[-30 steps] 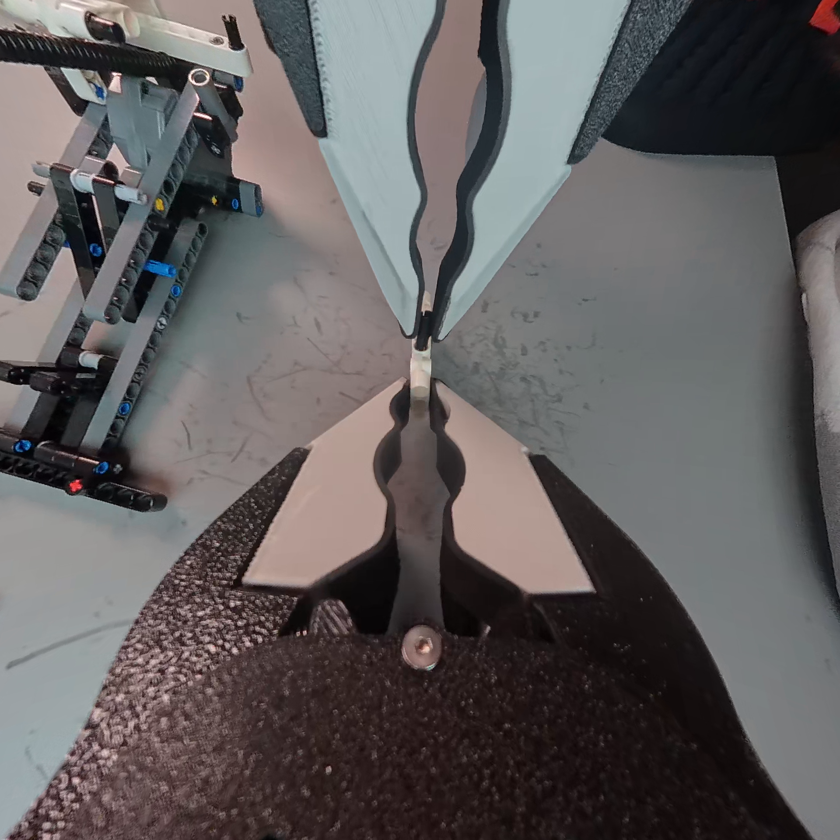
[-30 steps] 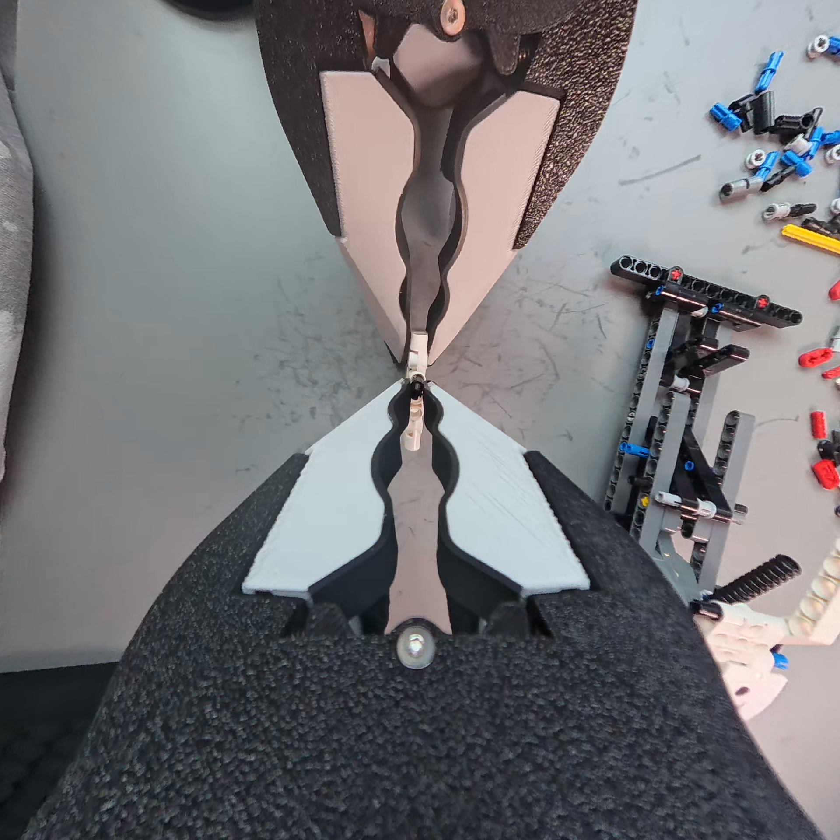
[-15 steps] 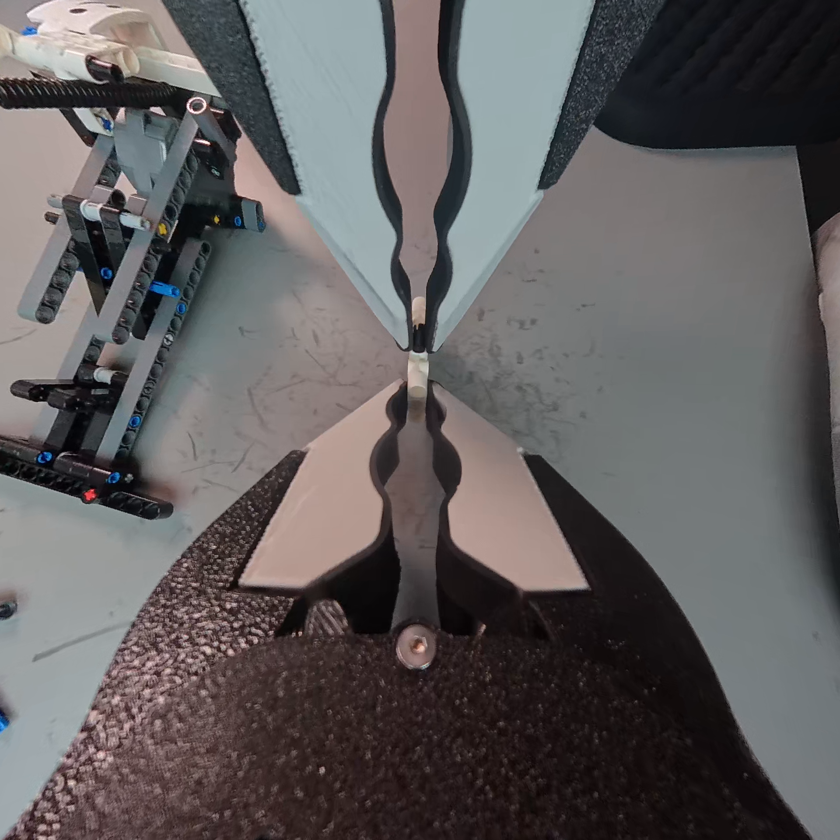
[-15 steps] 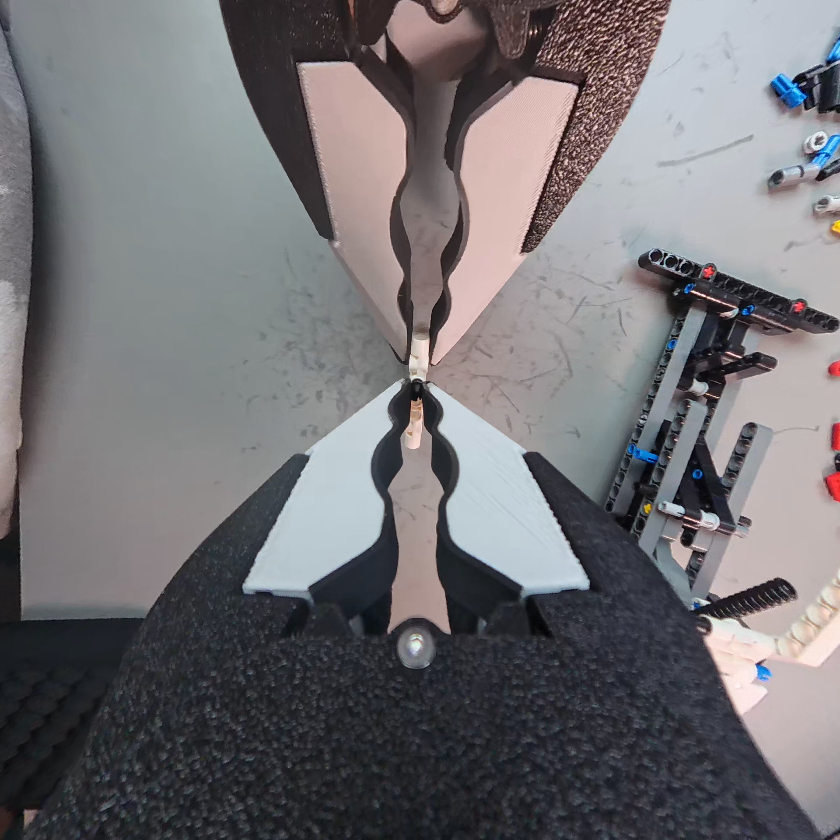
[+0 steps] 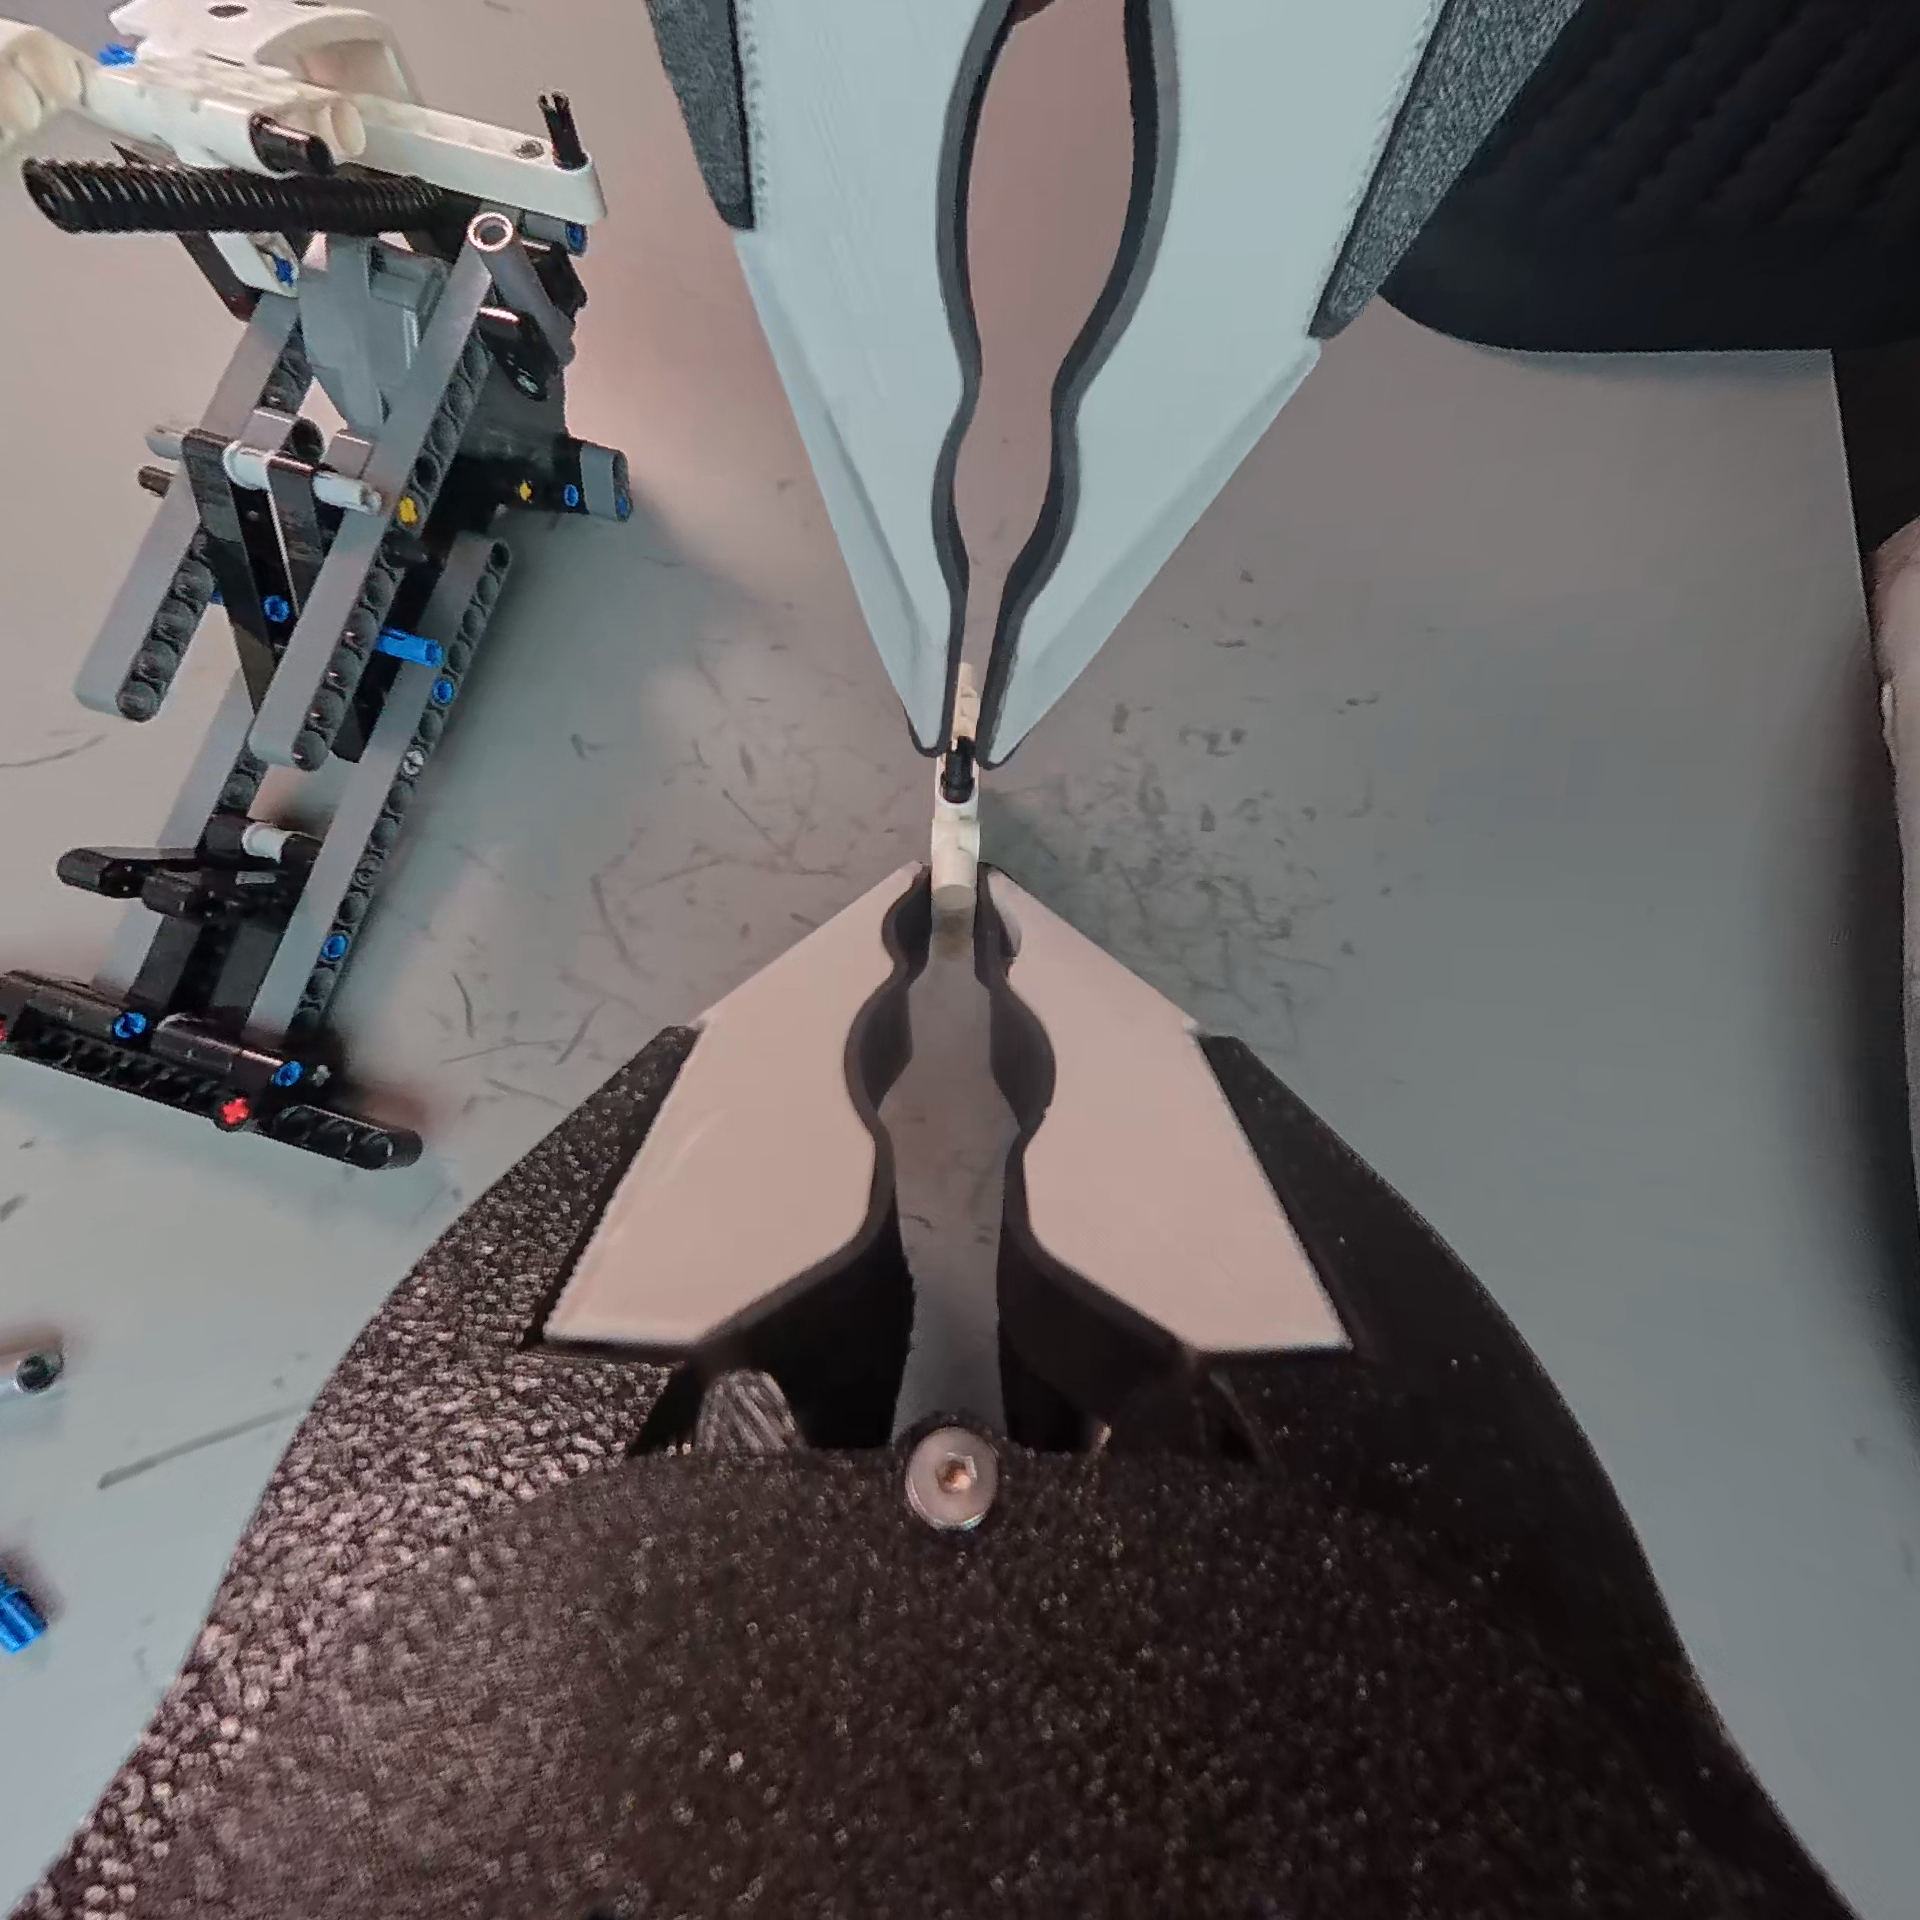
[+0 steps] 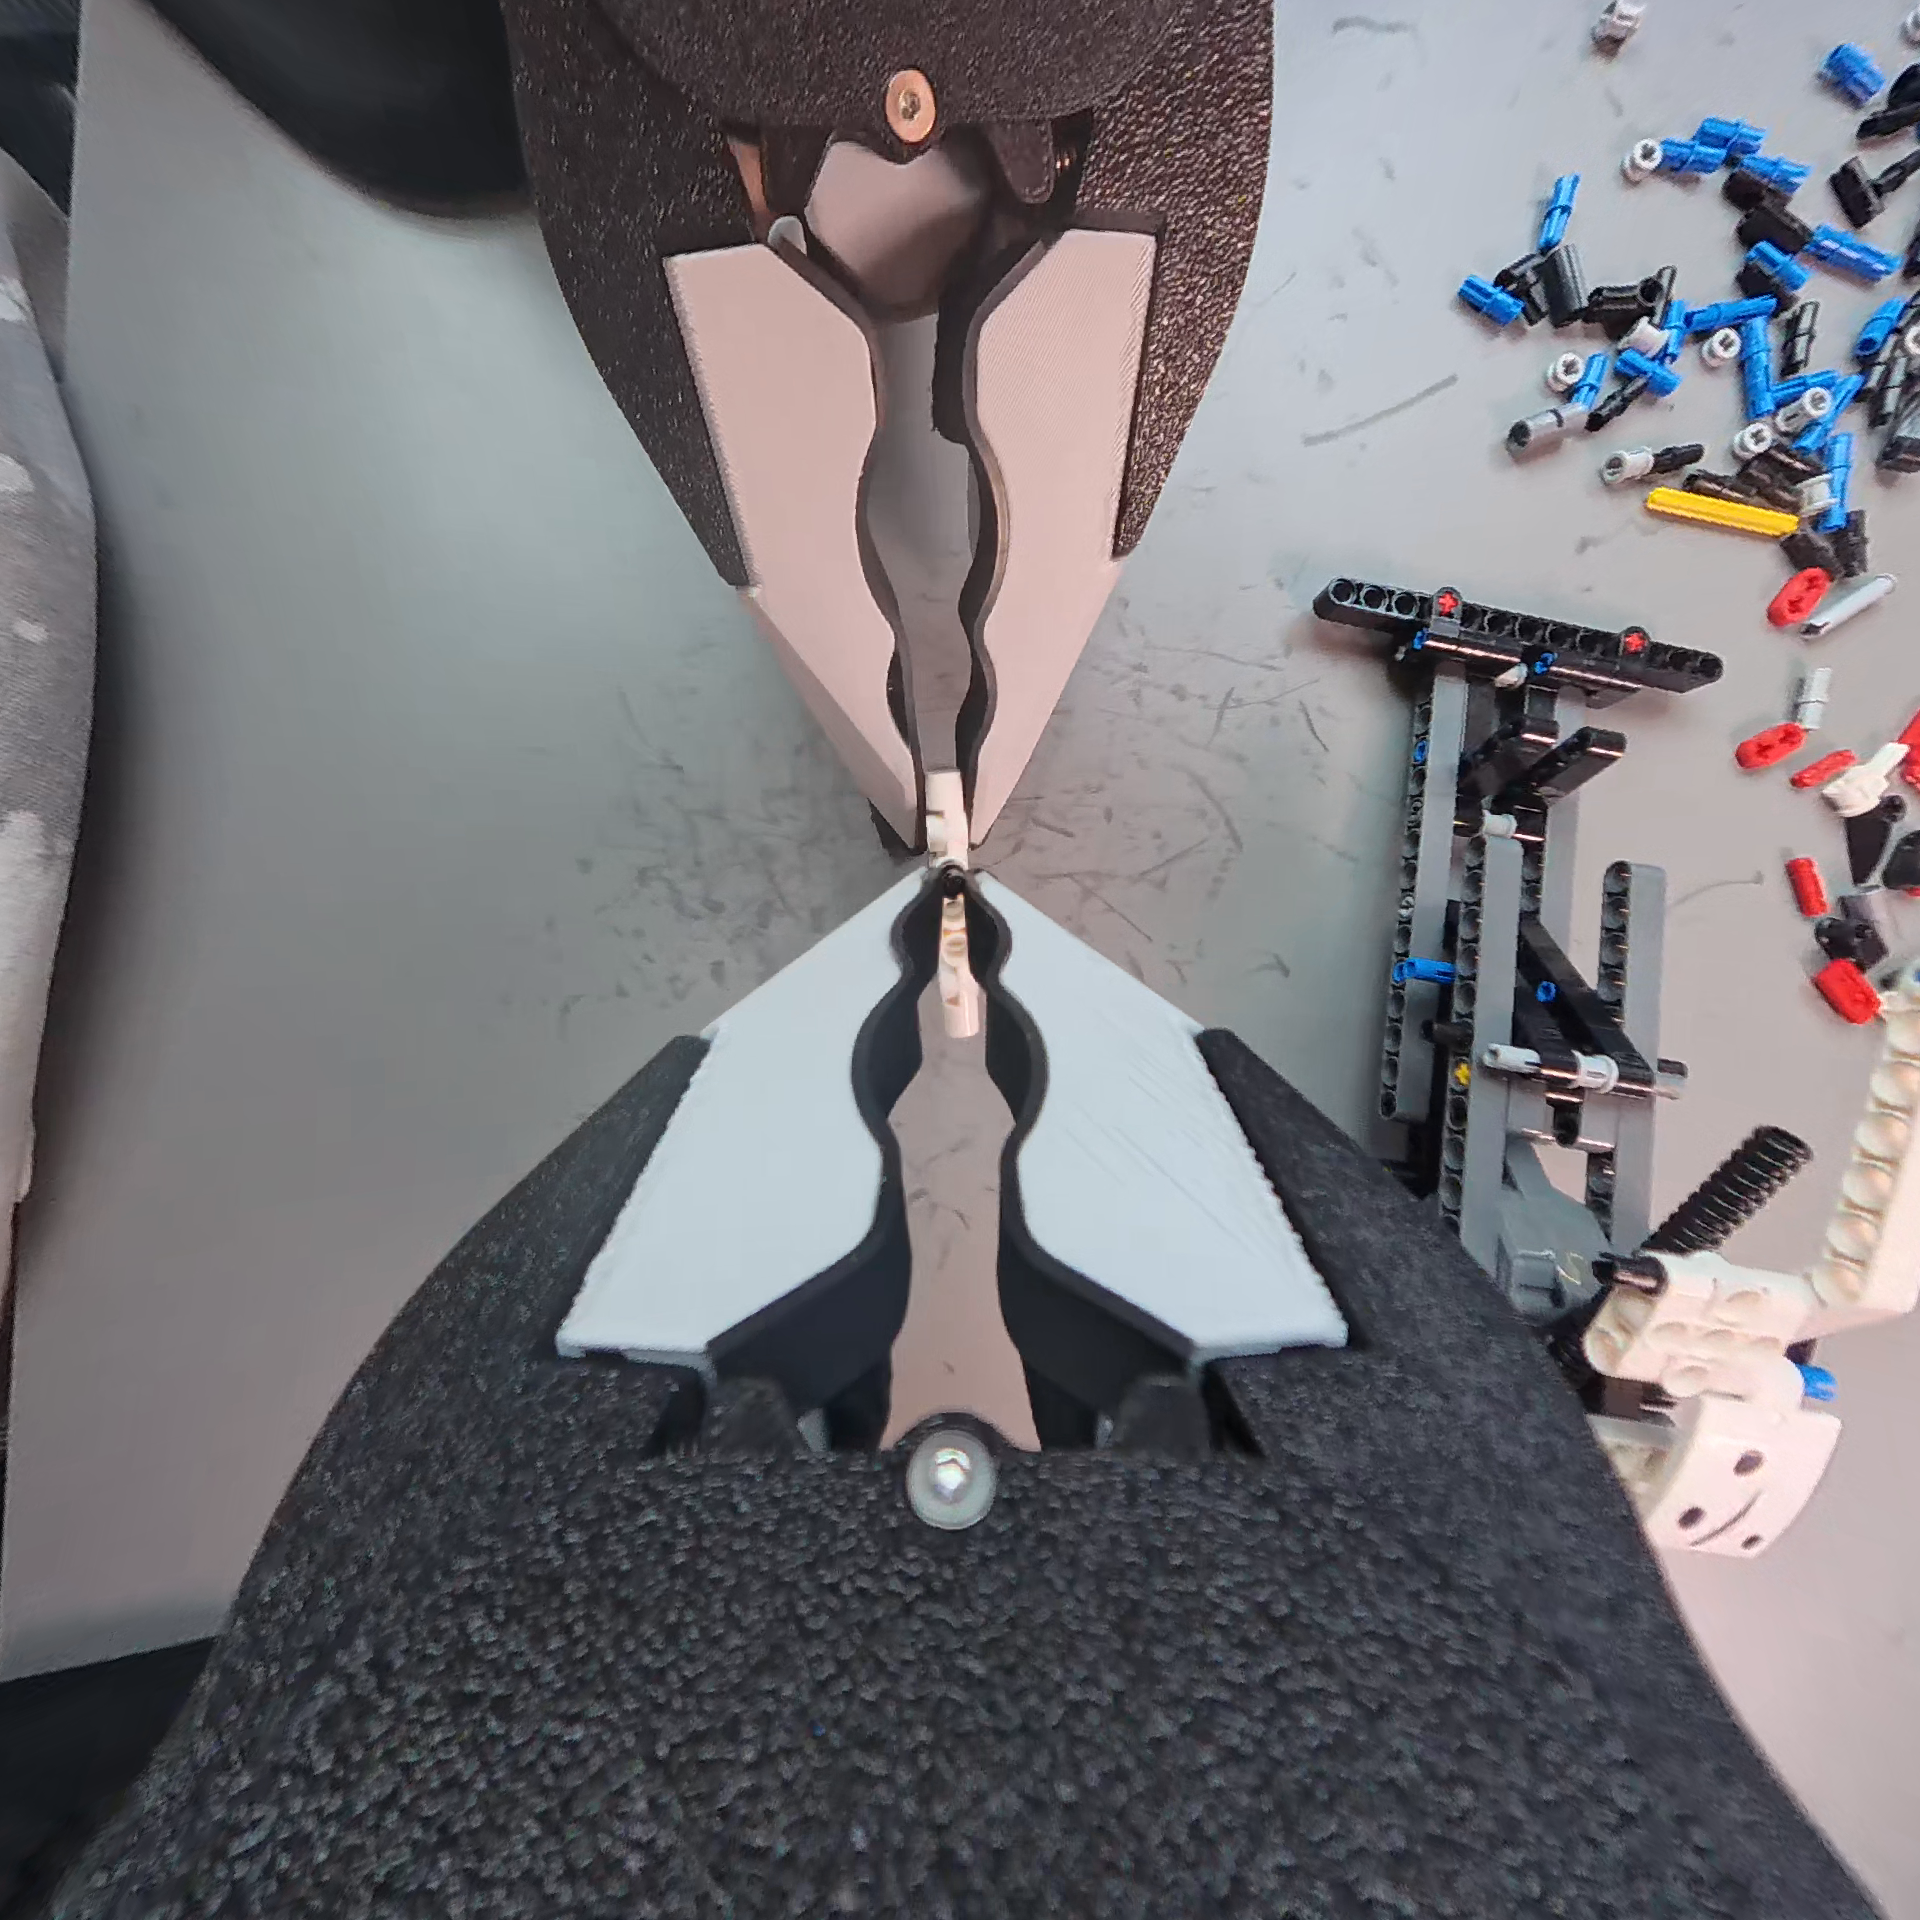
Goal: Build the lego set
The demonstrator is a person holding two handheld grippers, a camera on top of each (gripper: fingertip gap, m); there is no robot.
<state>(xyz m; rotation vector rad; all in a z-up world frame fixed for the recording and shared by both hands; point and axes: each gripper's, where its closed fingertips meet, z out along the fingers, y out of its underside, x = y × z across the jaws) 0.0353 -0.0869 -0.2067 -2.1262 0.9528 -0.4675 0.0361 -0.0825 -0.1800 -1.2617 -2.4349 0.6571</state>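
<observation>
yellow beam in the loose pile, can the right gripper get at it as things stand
Probably not yet: the right gripper is shut on a small white piece, meeting the left gripper. The yellow beam itself lies uncovered.

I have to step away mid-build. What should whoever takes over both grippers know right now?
Left gripper: shut on a white connector.
Right gripper: shut on a second white piece with a black pin at its tip.
The two pieces meet tip to tip above the table; whether the pin is fully seated cannot be told.
The partly built frame lies to the side, loose parts beyond it.
Left: finish the join, then fit it to the frame.
</observation>
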